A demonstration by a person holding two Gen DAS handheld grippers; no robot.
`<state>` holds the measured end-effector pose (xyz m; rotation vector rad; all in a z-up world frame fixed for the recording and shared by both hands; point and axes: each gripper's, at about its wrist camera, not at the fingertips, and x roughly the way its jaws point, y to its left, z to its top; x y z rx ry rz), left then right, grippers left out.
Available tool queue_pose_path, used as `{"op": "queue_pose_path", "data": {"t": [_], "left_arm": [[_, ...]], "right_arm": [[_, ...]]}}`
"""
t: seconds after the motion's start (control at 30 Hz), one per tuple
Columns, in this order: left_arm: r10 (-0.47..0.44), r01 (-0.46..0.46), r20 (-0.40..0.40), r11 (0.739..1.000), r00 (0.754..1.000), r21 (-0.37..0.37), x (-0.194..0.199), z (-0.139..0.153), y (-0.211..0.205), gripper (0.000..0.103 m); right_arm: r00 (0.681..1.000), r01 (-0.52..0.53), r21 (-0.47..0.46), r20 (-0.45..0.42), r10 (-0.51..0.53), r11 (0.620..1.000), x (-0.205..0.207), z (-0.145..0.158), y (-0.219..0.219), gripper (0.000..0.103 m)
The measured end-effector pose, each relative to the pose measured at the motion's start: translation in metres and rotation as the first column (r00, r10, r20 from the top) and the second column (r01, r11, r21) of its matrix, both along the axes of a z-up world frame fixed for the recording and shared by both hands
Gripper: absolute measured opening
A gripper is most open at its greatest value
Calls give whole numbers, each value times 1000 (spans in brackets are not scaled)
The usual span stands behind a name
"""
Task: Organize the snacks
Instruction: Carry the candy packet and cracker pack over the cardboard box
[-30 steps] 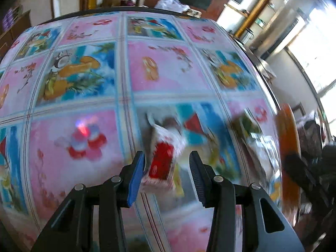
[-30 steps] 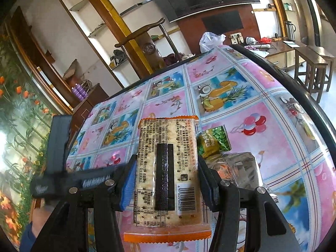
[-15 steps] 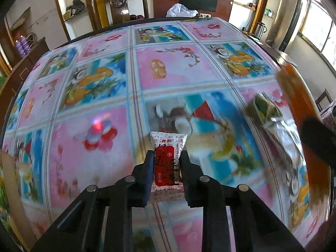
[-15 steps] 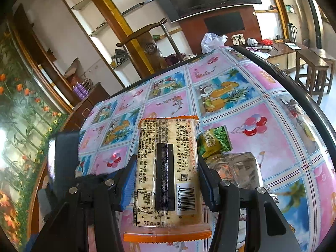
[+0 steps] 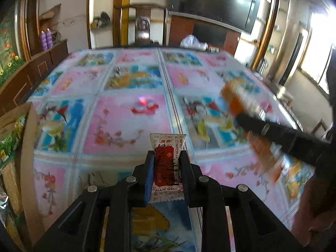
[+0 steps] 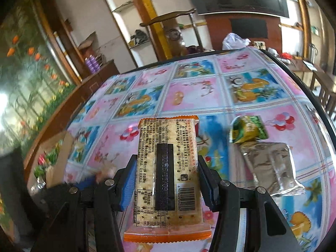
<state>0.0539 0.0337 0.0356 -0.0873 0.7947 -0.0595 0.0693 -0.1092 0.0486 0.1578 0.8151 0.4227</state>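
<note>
My left gripper (image 5: 167, 157) is shut on a small white and red snack sachet (image 5: 167, 163) and holds it above the tablecloth. My right gripper (image 6: 166, 163) is shut on a cracker pack with orange edges (image 6: 167, 176), also held above the table. In the left wrist view the right gripper and its cracker pack (image 5: 237, 96) appear blurred at the right. A green and yellow snack packet (image 6: 247, 131) and a silver foil pack (image 6: 271, 168) lie on the table at the right in the right wrist view.
The table wears a pink and blue picture tablecloth (image 5: 126, 121). An open cardboard box (image 5: 25, 147) stands at the table's left edge and shows in the right wrist view (image 6: 56, 155). A chair (image 6: 176, 33) and a white bag (image 6: 235, 41) are at the far side.
My left gripper closed on the sachet, lifted it and swung left toward the box side. My right gripper still holds the cracker pack and has shifted left as well.
</note>
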Motion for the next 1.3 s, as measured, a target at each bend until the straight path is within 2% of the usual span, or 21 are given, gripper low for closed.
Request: {"op": "queue_pose_path", "data": {"t": [0.13,0.23,0.47,1.3], "left_arm": [[28,-29,33,999,999,20,-1,2,5,22],[41,-47,65,995,997,86,-6,7,3,22],[45,-53,81,994,996,97,-8,10,4,22],[70,-89,115,981,991,173,-12,12,0,23]], "right_arm": [[1000,-22,-23,-8,22,1000,-2,-5,10,57],[999,-40,-32,-9,39,999,-4,-7,15,57],[998,-66,-49,-5,65,997,-8,-10,24,57],[998,-62,-48,6,62,997,-10,-7,21,57]]}}
